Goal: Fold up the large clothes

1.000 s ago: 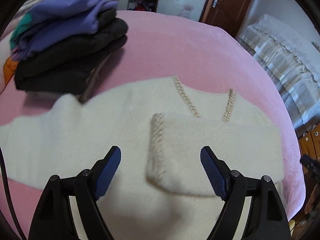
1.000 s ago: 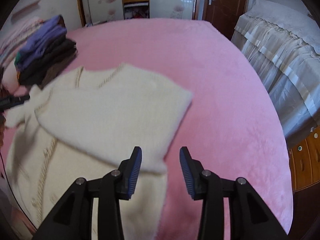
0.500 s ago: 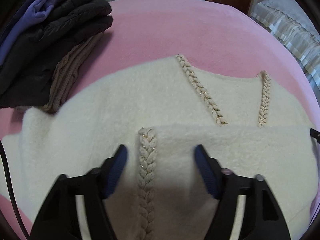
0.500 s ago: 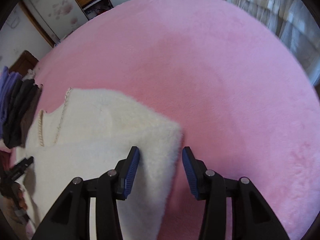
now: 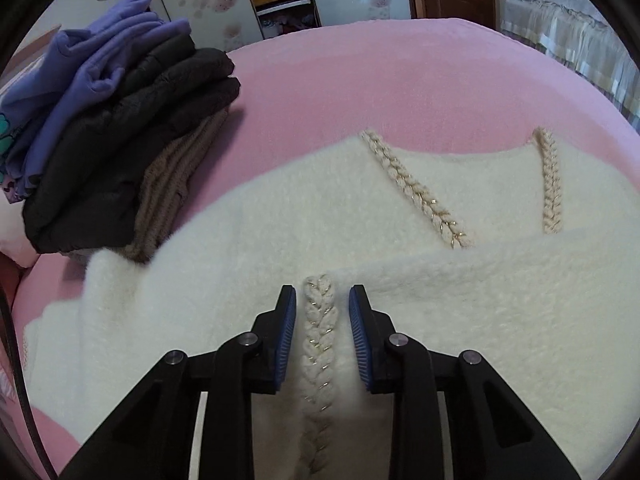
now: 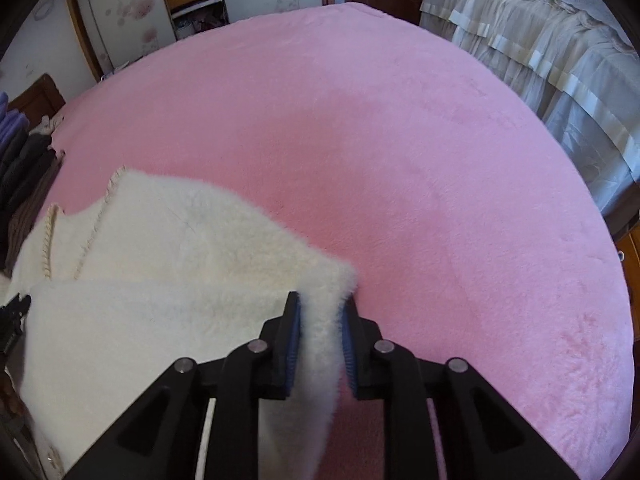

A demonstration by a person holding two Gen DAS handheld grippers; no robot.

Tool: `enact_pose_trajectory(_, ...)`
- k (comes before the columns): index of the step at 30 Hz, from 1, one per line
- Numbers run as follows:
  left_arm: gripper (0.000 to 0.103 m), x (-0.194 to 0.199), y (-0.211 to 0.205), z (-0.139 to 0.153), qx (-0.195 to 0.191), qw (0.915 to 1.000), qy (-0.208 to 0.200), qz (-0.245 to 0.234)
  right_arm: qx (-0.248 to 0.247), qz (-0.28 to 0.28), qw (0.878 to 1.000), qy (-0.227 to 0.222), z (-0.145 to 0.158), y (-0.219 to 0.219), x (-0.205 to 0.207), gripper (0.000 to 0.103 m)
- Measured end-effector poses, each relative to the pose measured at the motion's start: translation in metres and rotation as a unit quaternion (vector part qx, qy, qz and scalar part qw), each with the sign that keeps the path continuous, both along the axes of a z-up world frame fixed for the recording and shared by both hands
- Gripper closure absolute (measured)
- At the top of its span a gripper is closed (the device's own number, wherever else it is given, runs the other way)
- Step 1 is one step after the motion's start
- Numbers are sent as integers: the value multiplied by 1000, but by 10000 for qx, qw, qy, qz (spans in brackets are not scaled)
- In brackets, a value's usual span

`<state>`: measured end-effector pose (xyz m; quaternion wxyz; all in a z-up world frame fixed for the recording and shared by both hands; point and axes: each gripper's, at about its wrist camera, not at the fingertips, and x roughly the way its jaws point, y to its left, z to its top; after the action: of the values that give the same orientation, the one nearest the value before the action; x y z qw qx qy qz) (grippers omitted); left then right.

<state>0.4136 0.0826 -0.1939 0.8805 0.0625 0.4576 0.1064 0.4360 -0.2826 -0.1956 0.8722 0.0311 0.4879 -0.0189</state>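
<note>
Left wrist view: the pink bed [image 5: 360, 80] fills most of the frame, and my cream cardigan [image 5: 200, 280] lies flat across its near edge, one sleeve already folded over the body. At the bed's left edge sits the stack [image 5: 120, 140] of folded clothes, touching the cardigan's far corner.

A second ago both tools were spread wide above the cardigan; now both are low on it and closing. My left tool [image 5: 322, 320] straddles the braid [image 5: 320, 320] at the sleeve's cuff, pads just beside it, not yet pressing that I can see. My right tool [image 6: 320, 332] has the sleeve's fold at the cardigan's right side [image 6: 324, 320] between its pads and looks clenched on the fleece.

I judge this as the pick-up for the next fold: both ends of the sleeve band gripped, ready to carry.
</note>
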Motion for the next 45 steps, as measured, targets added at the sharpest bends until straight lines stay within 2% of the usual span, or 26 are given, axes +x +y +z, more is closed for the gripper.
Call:
enact_pose_trajectory(1,65,-4,1,10,19,10000,-75,30,-77,-55,9999,-120,10,-3,-9,71)
enact_pose_trajectory(2,59,-11,1,19,25,9999,-154,43,-96,-42,9996,-263,21,-4,-17,68)
enact_pose_trajectory(3,49,-18,1,27,12,9997,-245,29,-90,29,9991,-409,32,-1,-28,68)
enact_pose_trajectory(5,46,-39,-5,43,-86,9992,-372,-76,-107,257,9979,-591,47,12,-47,68)
enact_pose_trajectory(6,46,-48,-8,46,-197,9992,-302,-153,-74,450,9969,-648,53,22,-59,68)
enact_pose_trajectory(7,50,-58,-12,46,-333,9990,-213,-211,-48,609,9959,-662,55,31,-69,68)
enact_pose_trajectory(8,59,-68,-17,44,-536,9980,-109,-306,-21,763,9950,-647,55,42,-80,68)
enact_pose_trajectory(9,85,-76,-21,40,-732,9965,26,-400,67,990,9932,-609,53,57,-93,68)
enact_pose_trajectory(10,94,-80,-23,33,-855,9952,193,-433,120,1174,9914,-574,50,68,-101,68)
enact_pose_trajectory(12,94,-89,-30,18,-978,9933,433,-438,-70,1494,9872,-555,38,87,-120,69)
enact_pose_trajectory(15,94,-94,-31,2,-929,9940,460,-356,-544,1547,9854,-461,15,99,-134,71)
enact_pose_trajectory(19,96,-91,-15,-9,-1076,9926,510,-256,-625,1072,9922,-124,-15,62,-128,103)
enact_pose_trajectory(22,96,-92,-11,-11,-1014,9930,538,-294,-260,968,9949,-146,-13,39,-135,103)
enact_pose_trajectory(29,96,-93,-7,-8,-1079,9926,489,-264,-484,811,9954,-169,-6,40,-144,103)
enact_pose_trajectory(30,93,-94,-7,-5,-1180,9916,461,-278,-504,794,9954,-179,-3,42,-146,103)
enact_pose_trajectory(32,79,-101,-6,5,-1358,9896,375,-299,-381,778,9960,-202,7,45,-150,103)
enact_pose_trajectory(34,51,-110,-6,18,-1422,9891,209,-330,-224,824,9959,-295,18,48,-159,102)
enact_pose_trajectory(36,39,-122,-6,34,-1412,9894,-43,-342,-172,888,9951,-411,30,53,-168,100)
enact_pose_trajectory(40,27,-146,-6,61,-1431,9883,-339,-397,-21,1000,9932,-590,51,69,-185,100)
enact_pose_trajectory(45,25,-176,-4,83,-1616,9846,-435,-501,131,1133,9910,-696,73,92,-205,100)
